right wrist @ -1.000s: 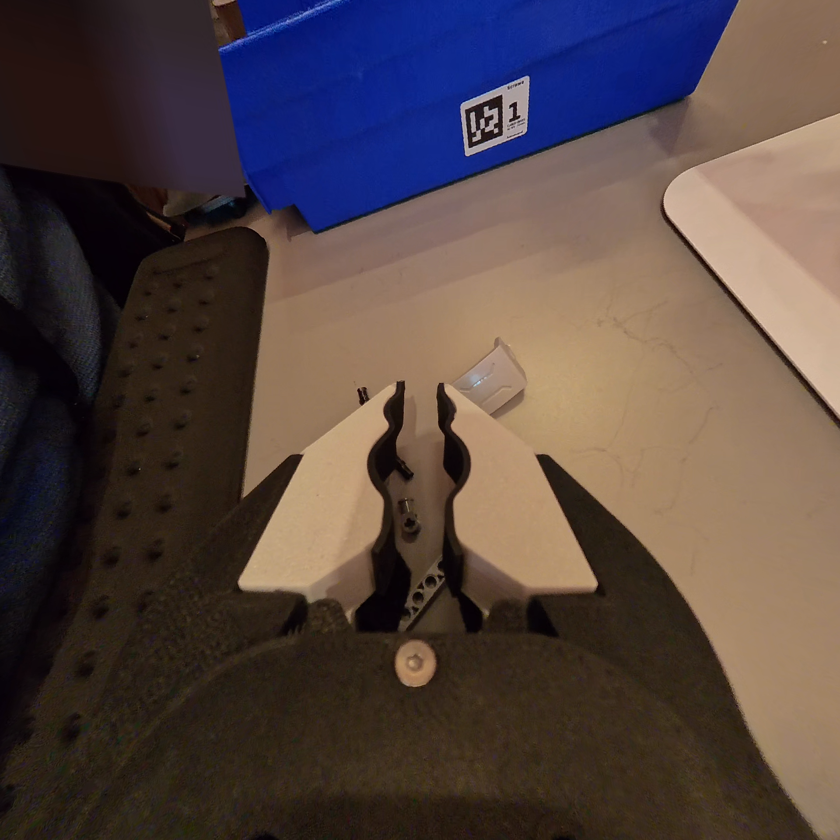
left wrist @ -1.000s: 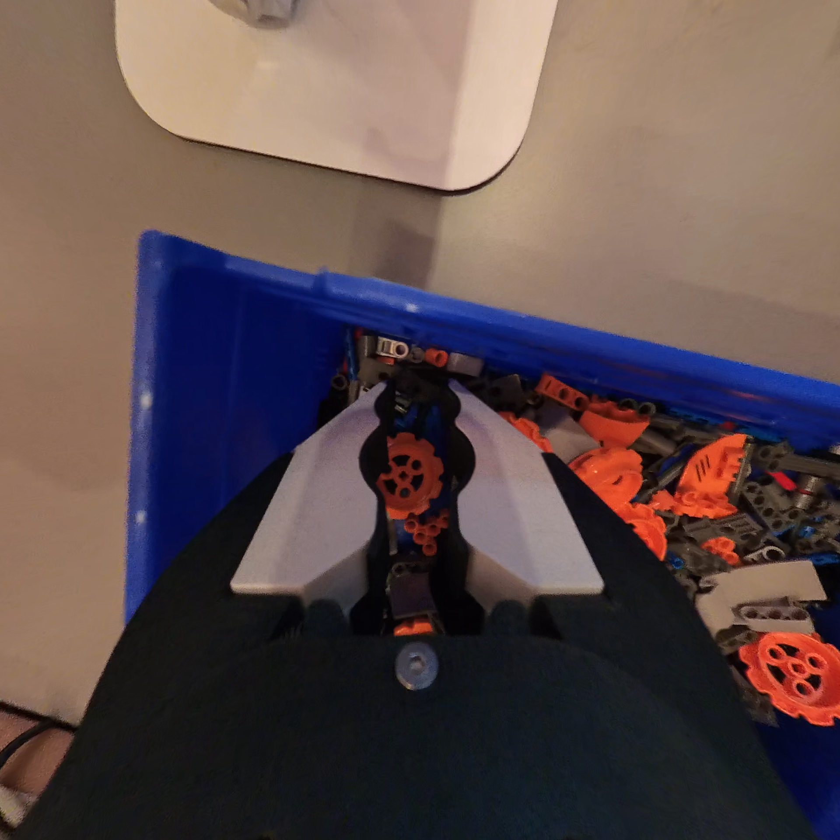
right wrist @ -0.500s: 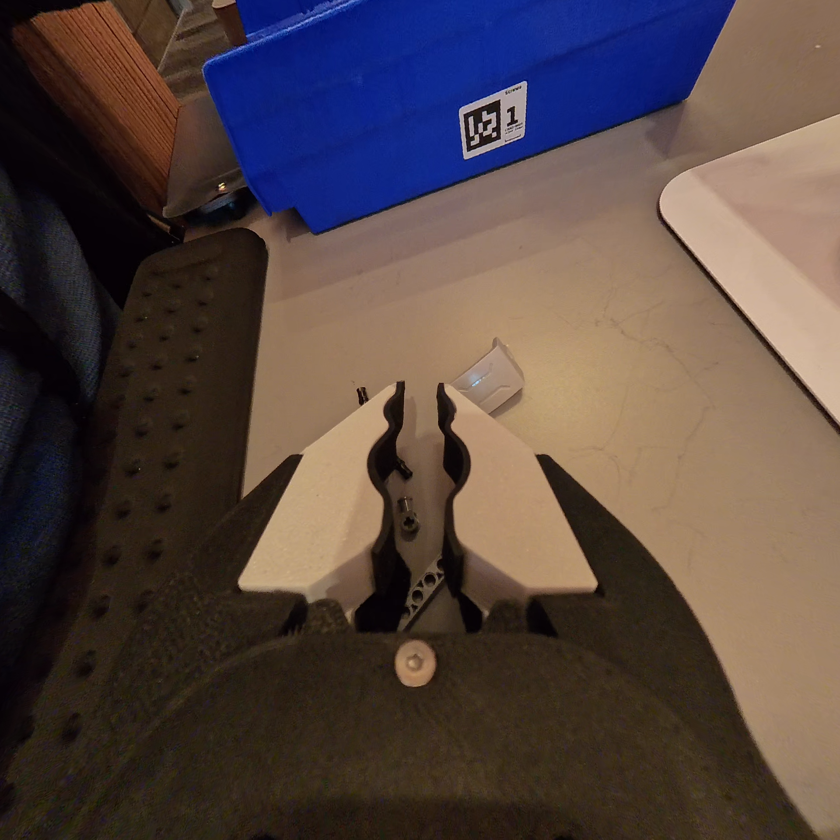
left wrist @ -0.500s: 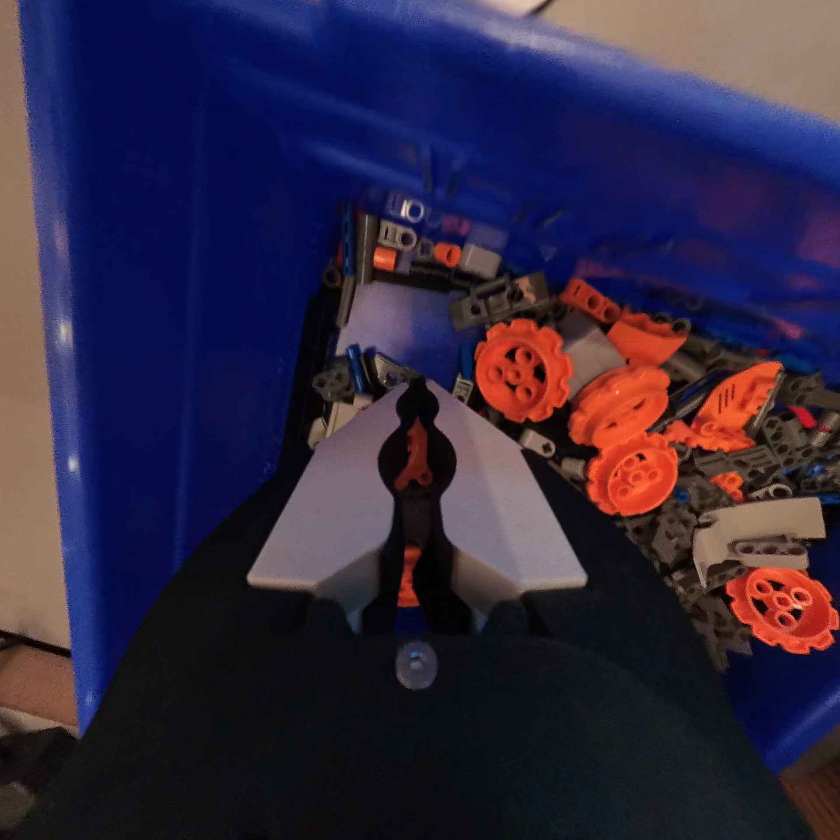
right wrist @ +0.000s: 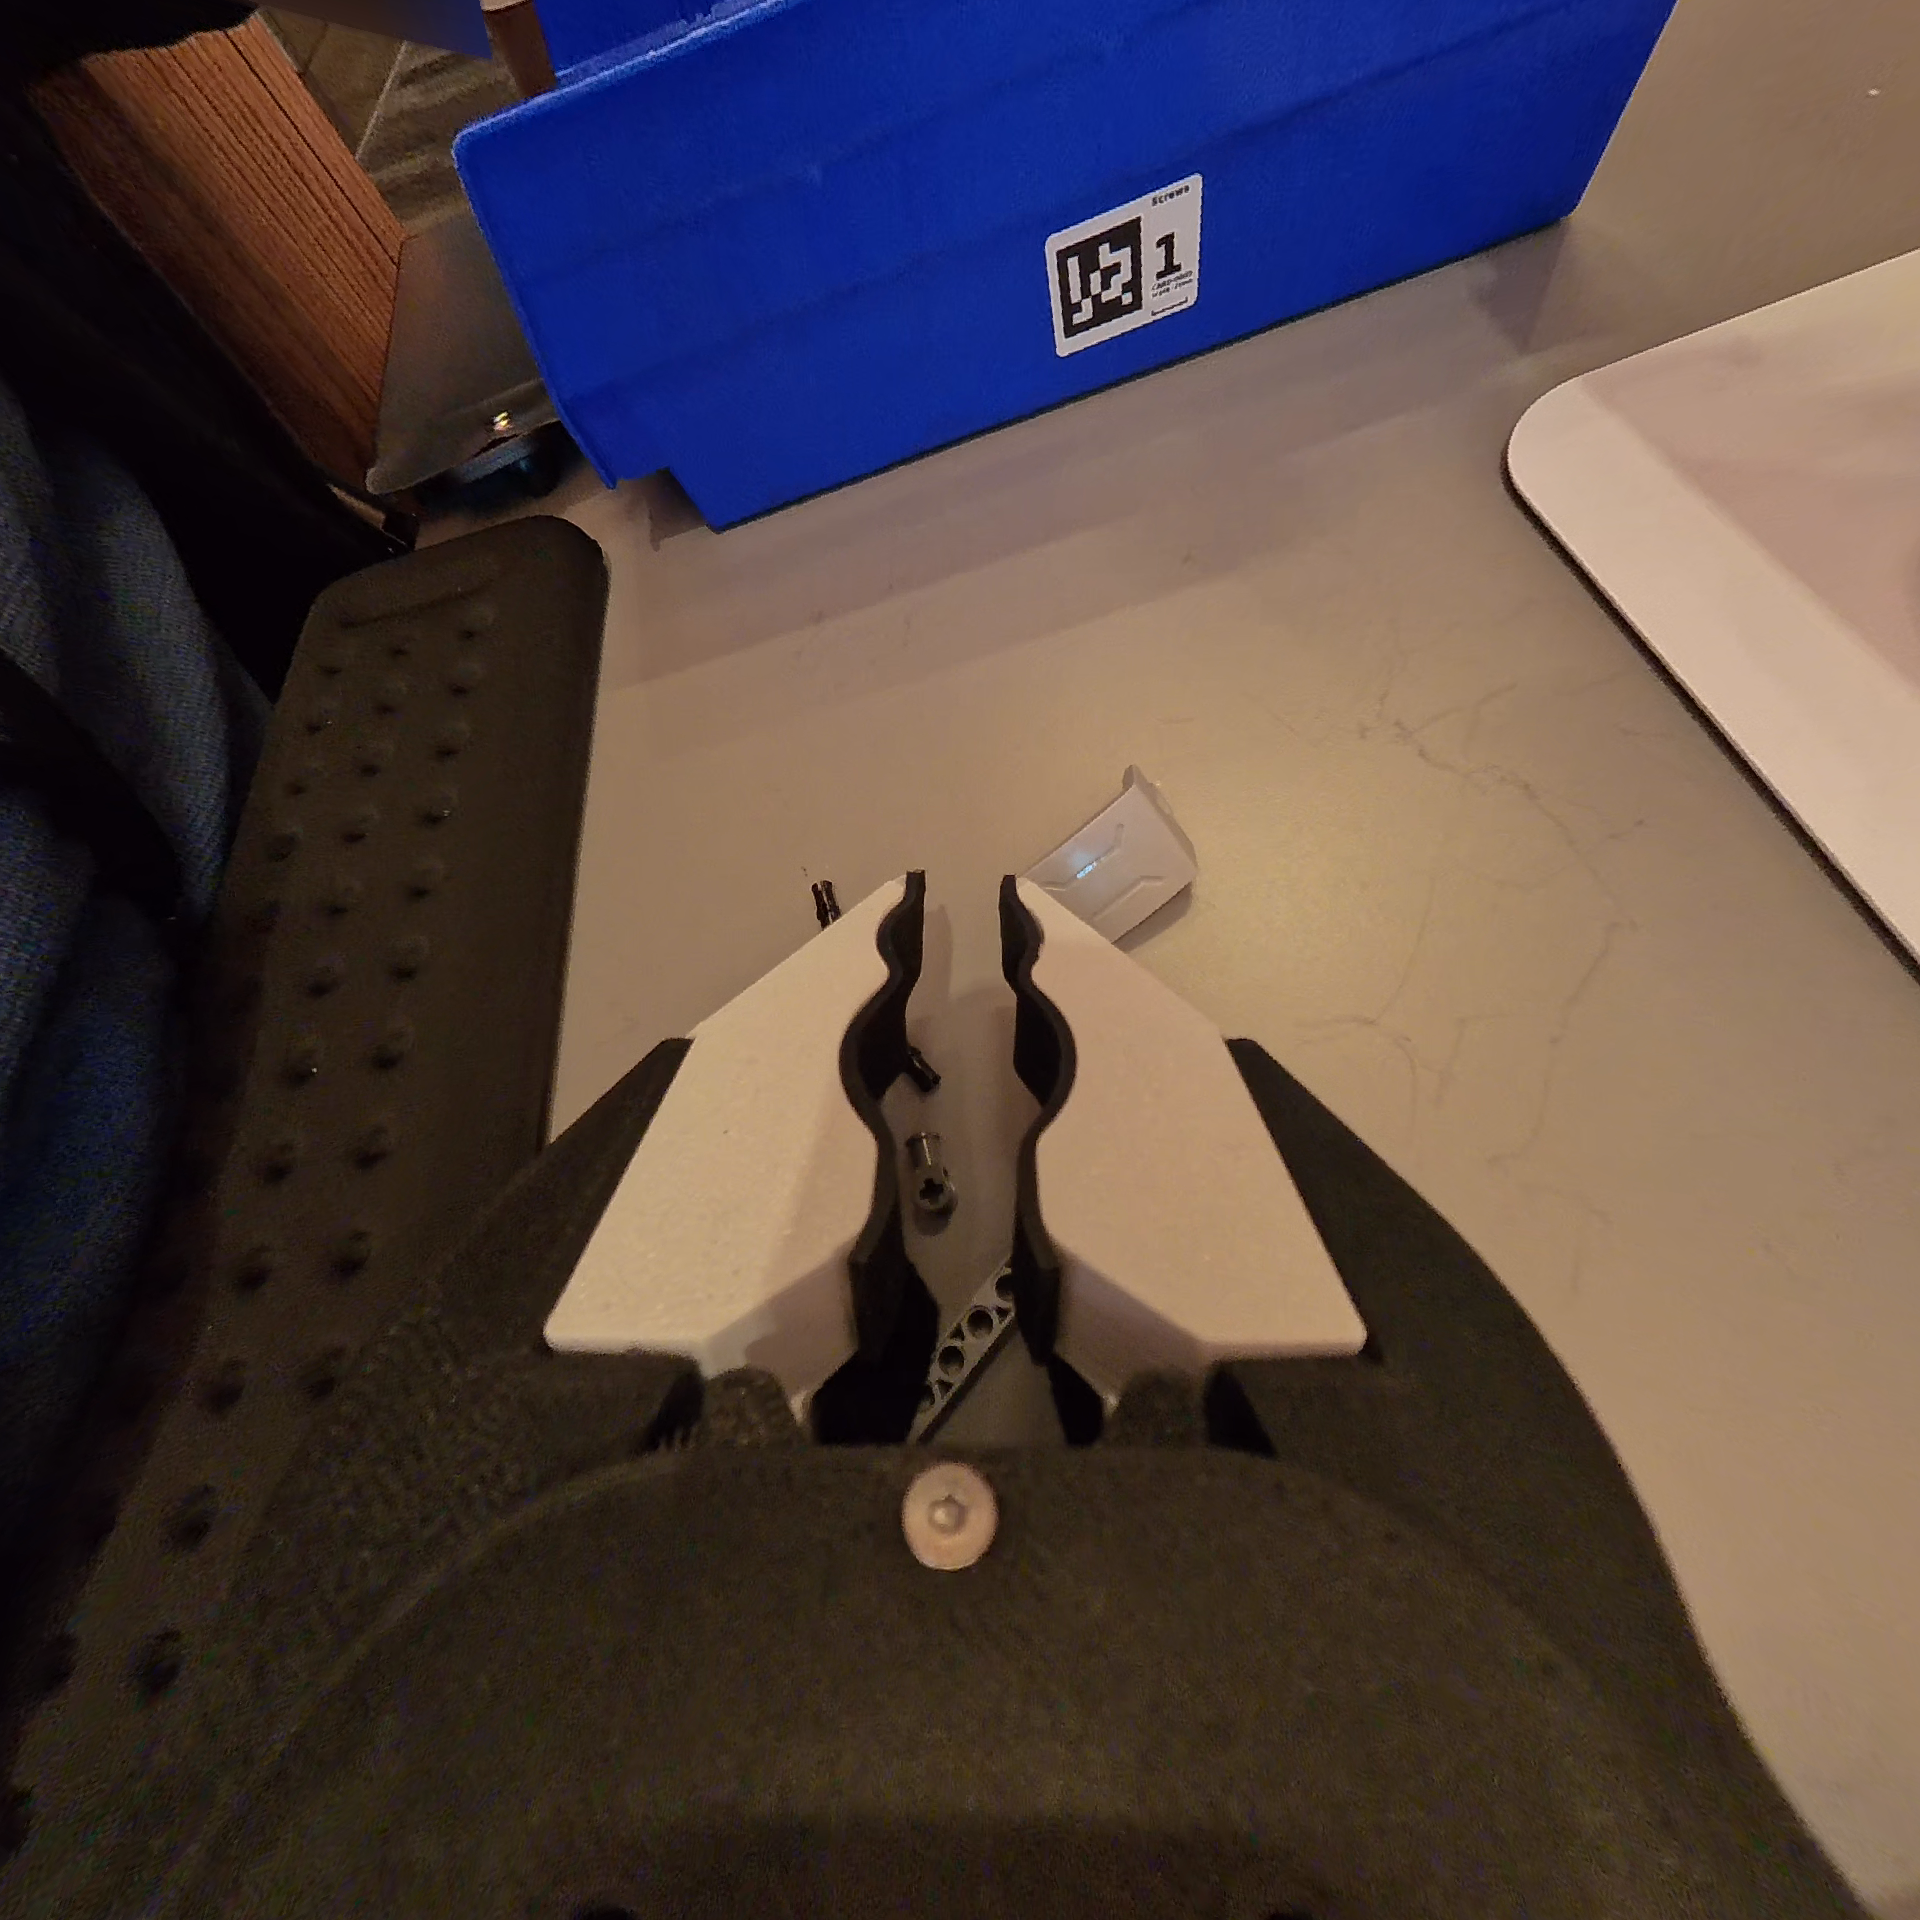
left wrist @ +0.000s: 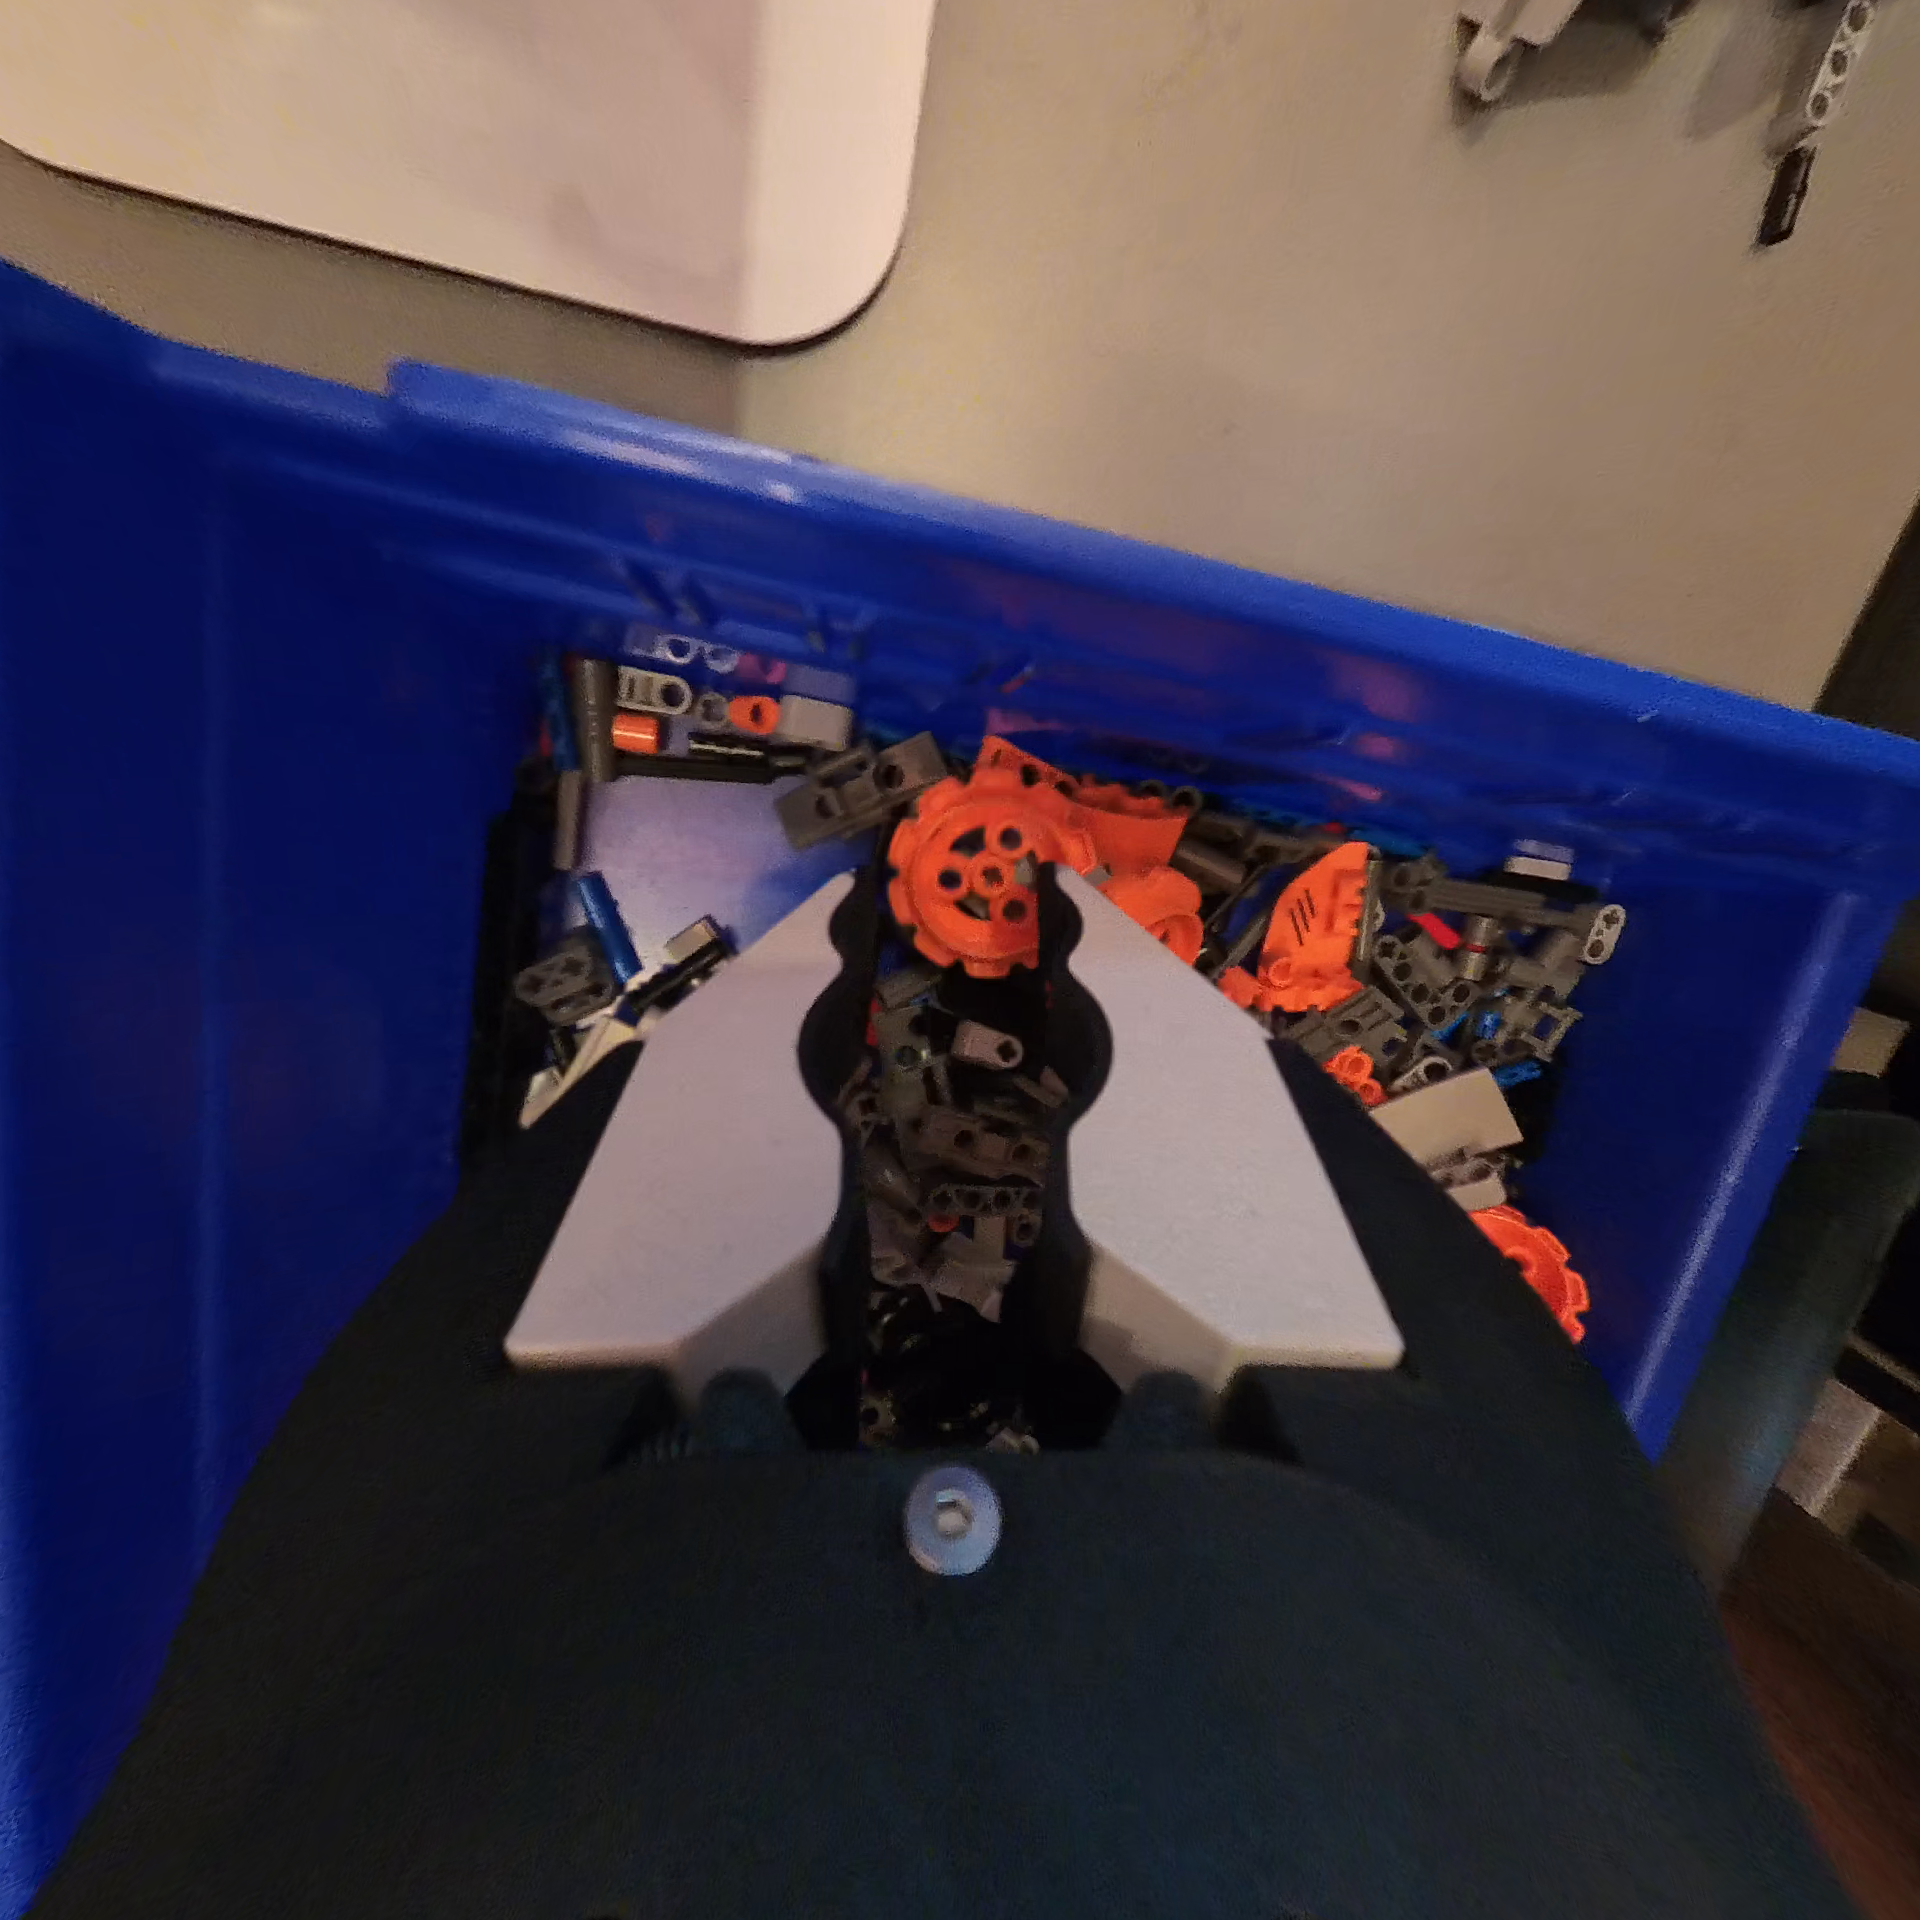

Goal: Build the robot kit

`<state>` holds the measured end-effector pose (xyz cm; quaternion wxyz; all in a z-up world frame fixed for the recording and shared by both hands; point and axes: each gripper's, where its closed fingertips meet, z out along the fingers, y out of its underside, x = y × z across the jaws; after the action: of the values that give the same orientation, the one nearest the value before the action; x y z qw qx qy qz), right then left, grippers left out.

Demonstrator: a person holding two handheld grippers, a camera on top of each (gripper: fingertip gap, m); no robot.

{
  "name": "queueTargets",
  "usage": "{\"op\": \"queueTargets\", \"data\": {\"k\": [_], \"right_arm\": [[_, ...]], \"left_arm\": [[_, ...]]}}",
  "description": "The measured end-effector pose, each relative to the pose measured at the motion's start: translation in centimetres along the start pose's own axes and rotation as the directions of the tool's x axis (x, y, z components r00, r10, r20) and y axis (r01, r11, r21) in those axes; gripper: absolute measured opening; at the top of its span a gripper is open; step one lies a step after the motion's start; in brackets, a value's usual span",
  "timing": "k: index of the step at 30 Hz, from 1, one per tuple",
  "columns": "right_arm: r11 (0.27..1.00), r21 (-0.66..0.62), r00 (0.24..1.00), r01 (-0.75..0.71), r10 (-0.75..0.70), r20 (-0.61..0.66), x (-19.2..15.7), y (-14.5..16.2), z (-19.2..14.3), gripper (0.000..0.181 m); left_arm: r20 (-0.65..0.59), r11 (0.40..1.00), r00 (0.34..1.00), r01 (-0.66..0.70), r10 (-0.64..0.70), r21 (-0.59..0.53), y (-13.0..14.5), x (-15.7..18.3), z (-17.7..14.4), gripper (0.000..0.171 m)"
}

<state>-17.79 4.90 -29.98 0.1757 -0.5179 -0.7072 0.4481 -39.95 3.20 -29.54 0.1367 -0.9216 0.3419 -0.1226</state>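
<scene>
Left gripper [left wrist: 956, 883]: hangs over a deep blue plastic bin [left wrist: 260, 935]. The jaws stand moderately apart, their tips flanking an orange toothed plastic wheel [left wrist: 982, 883] that sits atop the heap. Whether the tips press the wheel cannot be told; its rim bridges the gap, so it reads as pinched or about to be.
Under and to the right of the tips: a loose heap of grey and orange plastic building pieces [left wrist: 1403, 987]. They are jumbled, which suits a storage bin.
Beyond the bin: a white rounded board [left wrist: 468, 156] on the grey bench [left wrist: 1351, 364].

Right gripper [right wrist: 956, 894]: narrow gap, holding nothing, low over the bench.
Between the fingers, on the bench: a small dark grey bush piece [right wrist: 928, 1184].
Nearer the base: a light grey holed beam [right wrist: 971, 1340].
Just right of the tips: a light grey curved panel piece [right wrist: 1117, 873].
Far ahead: a second blue plastic bin [right wrist: 883, 260] with a white sticker.
Left of the gripper: a black studded mat [right wrist: 343, 883].
</scene>
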Motion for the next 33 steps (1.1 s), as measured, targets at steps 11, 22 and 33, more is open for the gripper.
{"op": "queueTargets", "data": {"k": [11, 22, 33], "right_arm": [[1.0, 0.002, 1.0, 0.002, -0.002, 0.0, 0.0, -0.1, -0.1, 0.012], [1.0, 0.004, 1.0, 0.004, -0.004, -0.001, -0.1, -0.1, -0.1, 0.011], [1.0, 0.007, 1.0, 0.007, -0.007, 0.001, -0.1, -0.2, -0.2, 0.011]], "left_arm": [[-0.123, 0.999, 0.992, 0.033, -0.037, -0.034, 1.6, 2.2, 0.6, 0.024], [-0.138, 0.983, 0.99, -0.028, 0.003, -0.182, 5.7, 4.7, 0.2, 0.023], [-0.054, 0.967, 0.997, 0.033, -0.048, -0.251, 7.9, 2.7, -1.8, 0.028]]}}
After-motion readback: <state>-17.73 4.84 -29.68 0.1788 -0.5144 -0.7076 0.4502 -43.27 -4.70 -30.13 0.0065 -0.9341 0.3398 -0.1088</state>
